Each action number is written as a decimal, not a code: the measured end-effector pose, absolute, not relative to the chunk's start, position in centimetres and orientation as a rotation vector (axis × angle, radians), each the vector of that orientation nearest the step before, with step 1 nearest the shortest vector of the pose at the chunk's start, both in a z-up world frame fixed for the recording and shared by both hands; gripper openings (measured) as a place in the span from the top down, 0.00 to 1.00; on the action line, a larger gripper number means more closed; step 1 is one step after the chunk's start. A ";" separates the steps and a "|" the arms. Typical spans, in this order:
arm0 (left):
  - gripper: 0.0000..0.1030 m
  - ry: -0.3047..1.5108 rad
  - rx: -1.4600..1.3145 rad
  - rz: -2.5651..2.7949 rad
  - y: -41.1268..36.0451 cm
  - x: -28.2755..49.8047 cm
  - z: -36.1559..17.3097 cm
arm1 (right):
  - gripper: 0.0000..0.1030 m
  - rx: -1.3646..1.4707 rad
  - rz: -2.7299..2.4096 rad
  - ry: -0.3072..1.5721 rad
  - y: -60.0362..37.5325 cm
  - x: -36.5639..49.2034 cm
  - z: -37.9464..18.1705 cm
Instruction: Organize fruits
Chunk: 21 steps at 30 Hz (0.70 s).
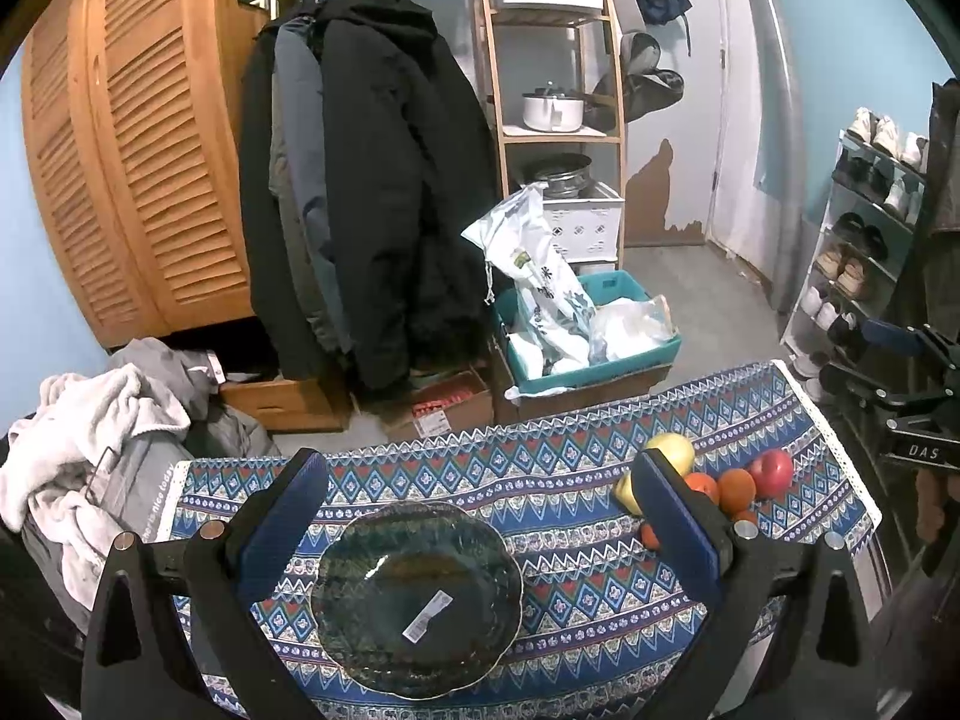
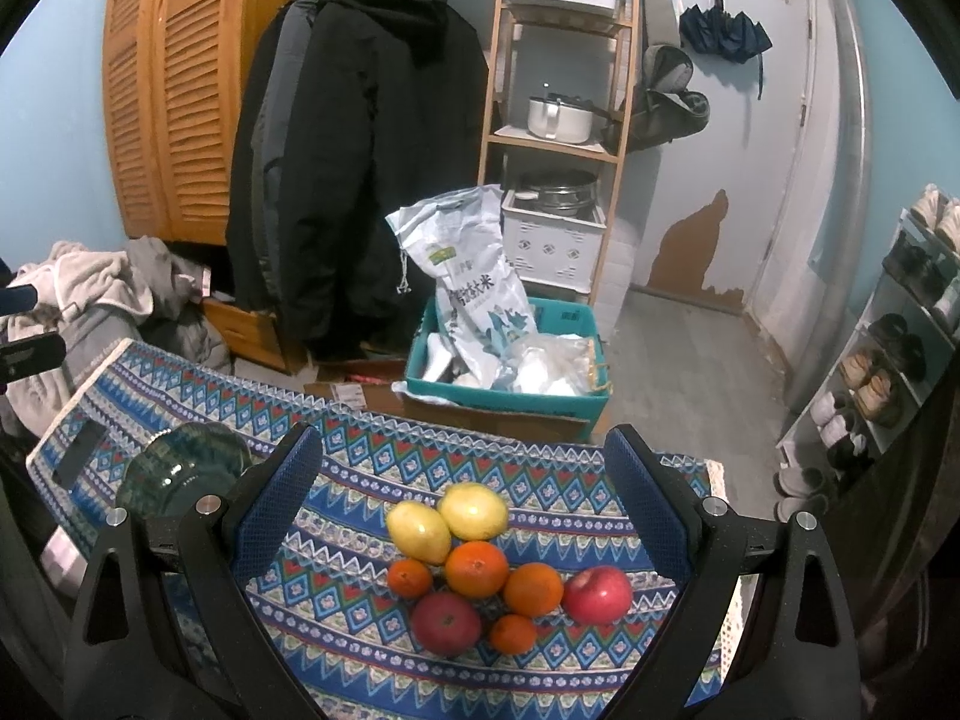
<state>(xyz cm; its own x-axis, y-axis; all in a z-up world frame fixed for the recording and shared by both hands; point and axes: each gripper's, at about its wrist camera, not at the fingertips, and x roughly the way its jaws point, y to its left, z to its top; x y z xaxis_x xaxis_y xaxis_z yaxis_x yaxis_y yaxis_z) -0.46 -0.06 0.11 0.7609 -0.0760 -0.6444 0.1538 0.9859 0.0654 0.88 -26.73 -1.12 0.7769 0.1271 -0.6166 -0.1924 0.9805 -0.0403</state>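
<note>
Fruits [image 2: 489, 564] cluster on patterned cloth [image 2: 360, 648] between spread right tongs [image 2: 474, 510]

I get dim, cool, even indoor light with soft shadows, sharp focus ahead of both grippers, and heavy fisheye bending with black vignetted corners at the edges.

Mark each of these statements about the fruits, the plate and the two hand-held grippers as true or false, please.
1. The green plate holds no fruit. True.
2. The left hand-held gripper grips an apple. False: it is open and holds nothing.
3. Two lemons lie in the fruit pile. True.
4. The fruits lie in the teal crate. False: they lie on the patterned tablecloth.
5. The right hand-held gripper is open. True.
</note>
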 end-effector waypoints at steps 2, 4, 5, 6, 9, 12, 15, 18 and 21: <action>0.01 0.697 0.117 -0.124 -0.1 -0.4 0.1 | 0.09 -0.099 0.175 0.658 -26.8 0.9 -1.1; 0.01 0.696 0.118 -0.125 -0.1 -0.4 0.1 | 0.09 -0.100 0.174 0.654 -26.7 0.8 -1.1; 0.01 0.697 0.118 -0.124 -0.1 -0.4 0.1 | 0.09 -0.101 0.174 0.653 -26.8 0.8 -1.0; 0.01 0.697 0.117 -0.125 -0.1 -0.4 0.1 | 0.09 -0.101 0.174 0.653 -26.8 0.8 -1.0; 0.01 0.696 0.120 -0.126 -0.1 -0.4 0.1 | 0.09 -0.101 0.175 0.655 -26.8 0.8 -1.0; 0.01 0.693 0.119 -0.128 -0.1 -0.5 0.2 | 0.09 -0.102 0.174 0.656 -26.8 0.7 -1.0; 0.01 0.694 0.119 -0.129 -0.1 -0.4 0.1 | 0.09 -0.101 0.175 0.659 -26.8 0.8 -1.0; 0.01 0.699 0.122 -0.129 -0.3 -0.4 0.0 | 0.09 -0.103 0.175 0.659 -26.7 0.7 -1.1; 0.01 0.701 0.125 -0.130 -0.5 -0.4 0.0 | 0.09 -0.107 0.173 0.658 -26.7 0.7 -1.1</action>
<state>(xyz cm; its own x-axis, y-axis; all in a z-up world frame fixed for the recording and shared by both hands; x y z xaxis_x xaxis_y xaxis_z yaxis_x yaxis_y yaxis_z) -0.42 -0.50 -0.03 0.7568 -0.0771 -0.6490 0.1612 0.9844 0.0711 0.68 -26.71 -1.12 0.7774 0.1258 -0.6163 -0.1932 0.9802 -0.0436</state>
